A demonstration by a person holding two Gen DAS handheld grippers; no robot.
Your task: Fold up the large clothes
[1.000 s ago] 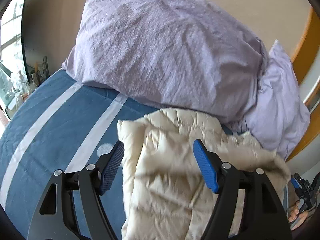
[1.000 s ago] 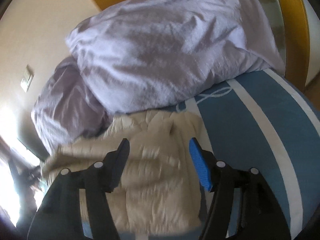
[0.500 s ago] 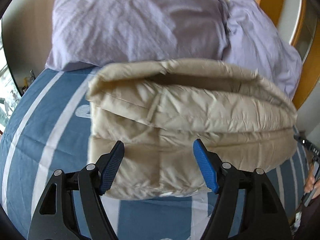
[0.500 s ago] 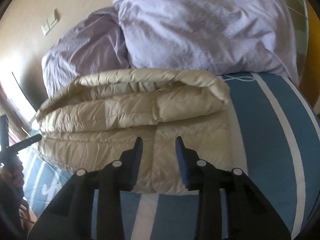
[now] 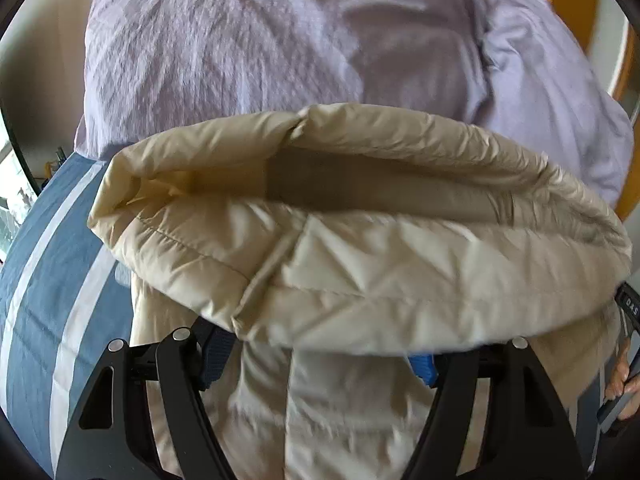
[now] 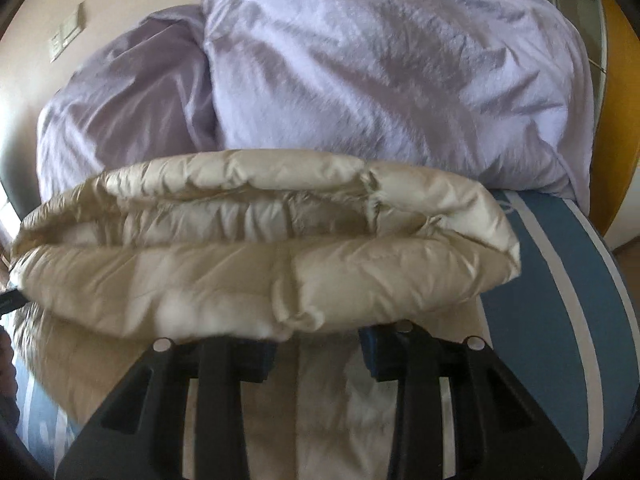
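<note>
Blue bedding with white stripes (image 5: 52, 280) (image 6: 560, 300) covers the bed. At the far end of the bed, two big purple pillows (image 5: 248, 48) (image 6: 380, 72) lean against a tan wall. One pillow sits partly in front of the other.

On the bed, just in front of the pillows and touching them, lies a puffy cream jacket (image 5: 360, 272) (image 6: 240, 280). It is folded over on itself, so a thick roll of it bulges up and hangs over both tools. More of the jacket lies flat under that roll, toward the near edge of the bed.

Both tools point down at a slant toward the jacket.

The left gripper (image 5: 320, 364) has black arms and blue pads. Its jaws are spread wide. The tips are tucked under the folded roll, and jacket cloth lies between them. The pads are mostly hidden, so it is hard to see if they press on the cloth.

The right gripper (image 6: 320, 352) is set narrower, about a third of the way apart. A strip of the jacket runs between its jaws. The roll covers the tips, so I cannot tell if they pinch it.

At the right edge of the left view, a person's hand (image 5: 624, 380) holds a dark handle.
</note>
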